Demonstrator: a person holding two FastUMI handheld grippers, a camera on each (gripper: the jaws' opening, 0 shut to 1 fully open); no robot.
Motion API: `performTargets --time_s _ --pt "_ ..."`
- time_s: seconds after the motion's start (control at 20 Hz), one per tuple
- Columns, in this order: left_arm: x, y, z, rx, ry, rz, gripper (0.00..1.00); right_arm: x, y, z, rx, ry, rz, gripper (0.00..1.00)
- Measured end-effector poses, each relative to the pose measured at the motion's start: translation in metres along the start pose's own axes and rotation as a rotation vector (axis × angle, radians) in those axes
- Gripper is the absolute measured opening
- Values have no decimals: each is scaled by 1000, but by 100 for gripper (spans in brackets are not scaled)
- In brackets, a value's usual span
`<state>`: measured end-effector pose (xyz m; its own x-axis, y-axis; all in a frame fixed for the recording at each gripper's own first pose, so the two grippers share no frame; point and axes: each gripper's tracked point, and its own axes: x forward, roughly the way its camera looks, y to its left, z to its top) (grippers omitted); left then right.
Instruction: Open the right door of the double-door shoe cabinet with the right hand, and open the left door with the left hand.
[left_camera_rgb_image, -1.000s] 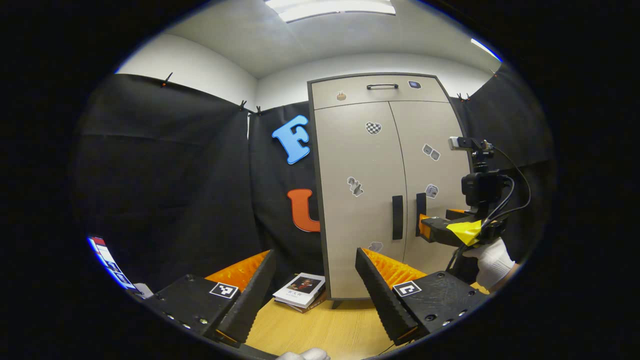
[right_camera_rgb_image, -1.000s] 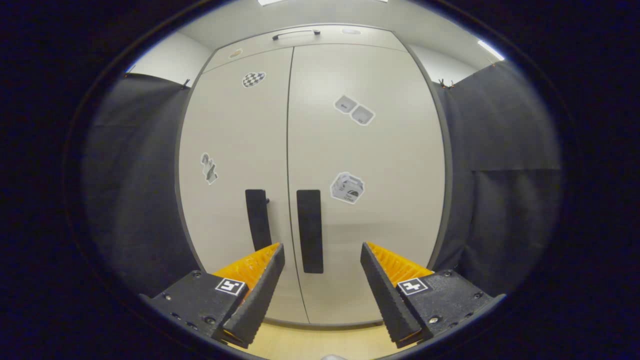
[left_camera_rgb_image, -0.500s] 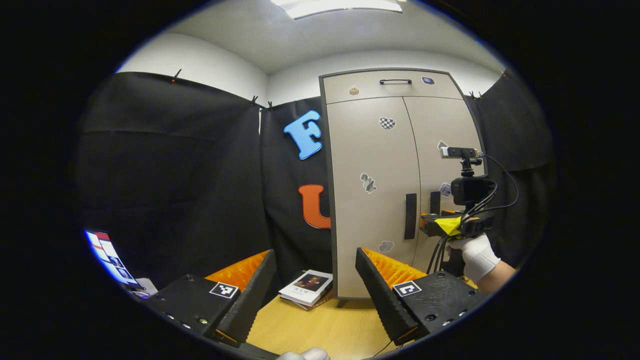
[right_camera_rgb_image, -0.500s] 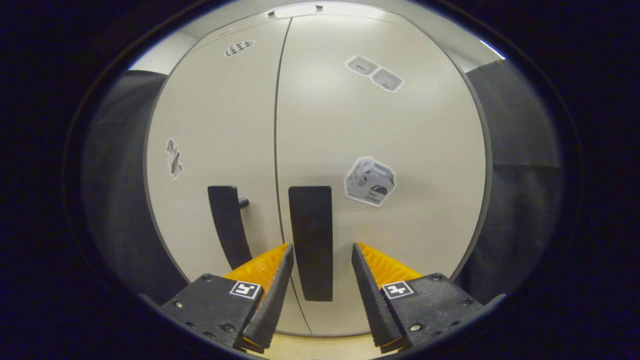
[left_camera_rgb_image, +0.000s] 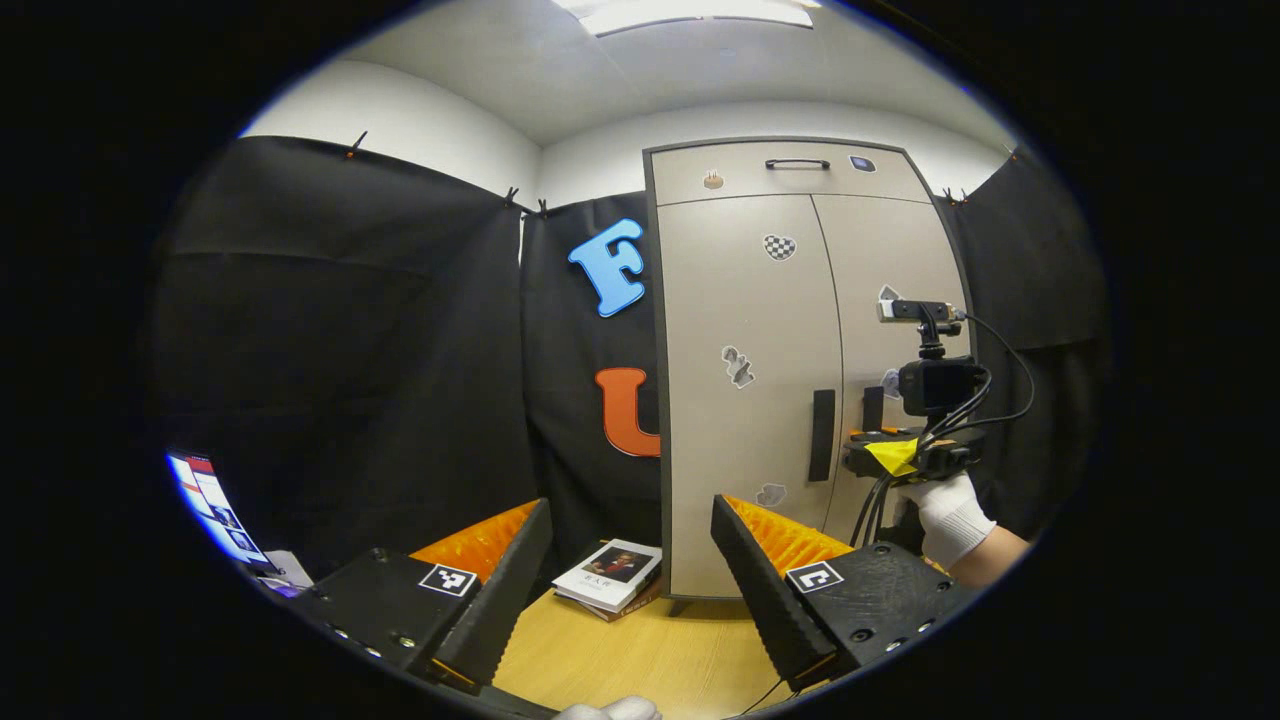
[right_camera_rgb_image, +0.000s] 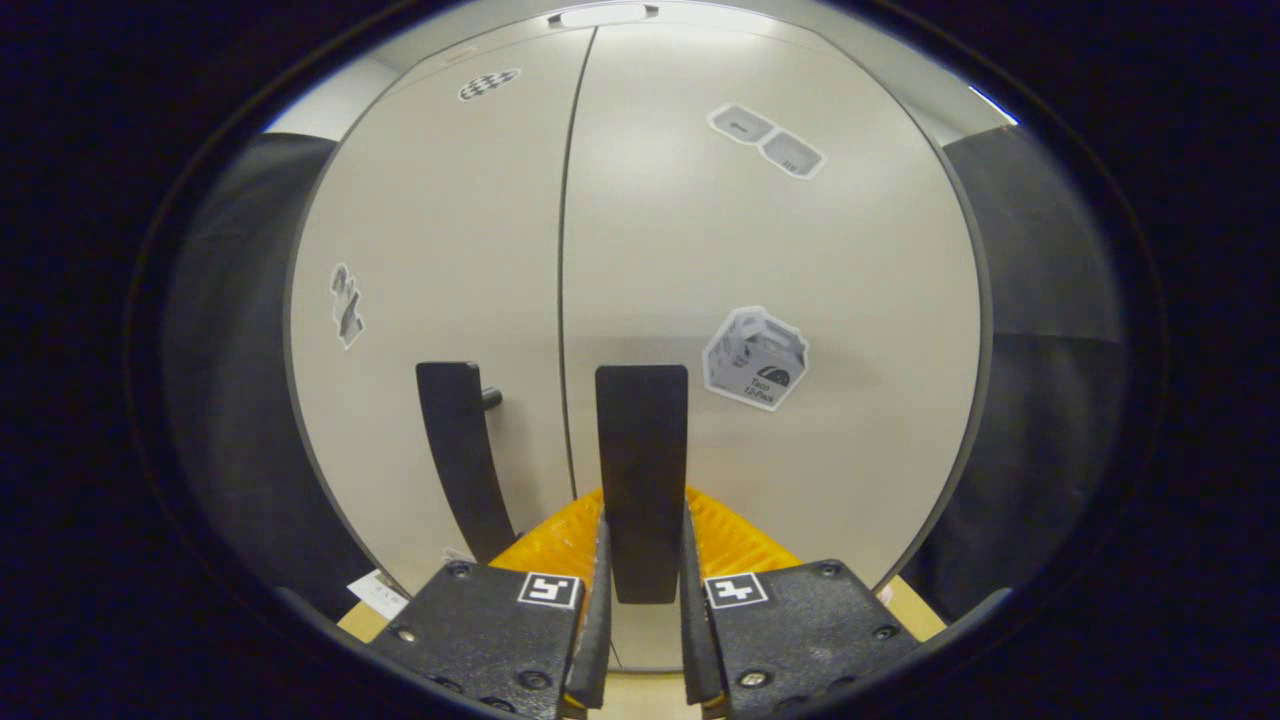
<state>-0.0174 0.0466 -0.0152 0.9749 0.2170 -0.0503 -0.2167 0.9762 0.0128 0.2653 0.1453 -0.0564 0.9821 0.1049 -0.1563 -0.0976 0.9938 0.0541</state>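
Jaws first: the right gripper (right_camera_rgb_image: 641, 600) has both fingers squeezed onto the lower part of the right door handle (right_camera_rgb_image: 641, 470), one on each side of that black vertical bar, so it's clamped on. The bottom end of the handle sits right between the fingers. Left gripper (left_camera_rgb_image: 632, 570) has its jaws spread wide with nothing between them, hanging back from the shoe cabinet (left_camera_rgb_image: 745, 300) over the wooden table (left_camera_rgb_image: 640, 655).

Both doors look shut, the seam between them is just a thin line in the right gripper view. The left door handle (right_camera_rgb_image: 462, 455) sits just left of that seam, untouched, and its bottom end is cut off behind the right gripper's finger.

From the left gripper view you can see the right gripper (left_camera_rgb_image: 880, 455) over at the cabinet front with a gloved hand (left_camera_rgb_image: 945, 510) holding it, but its fingertips and most of the right handle are hidden behind its body and the camera on top, so the grip can't be judged from there. The left door handle (left_camera_rgb_image: 822, 435) is plain to see there.

Small book (left_camera_rgb_image: 610, 575) lies on the table just by the cabinet's left bottom corner. Stickers on the doors are too small to make out. A lit screen (left_camera_rgb_image: 215, 505) is cut off at the far left edge
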Motion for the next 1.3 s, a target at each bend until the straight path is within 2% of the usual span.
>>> performTargets --time_s 0.25,0.65,1.3 --pt "-6 1 -5 -7 5 -24 96 -13 -2 2 1 9 25 27" --pt "-25 0 -8 -24 -1 -76 96 -31 -10 2 -4 4 29 28" --pt "-53 -12 -16 -39 3 -166 96 -50 -26 1 11 5 14 24"
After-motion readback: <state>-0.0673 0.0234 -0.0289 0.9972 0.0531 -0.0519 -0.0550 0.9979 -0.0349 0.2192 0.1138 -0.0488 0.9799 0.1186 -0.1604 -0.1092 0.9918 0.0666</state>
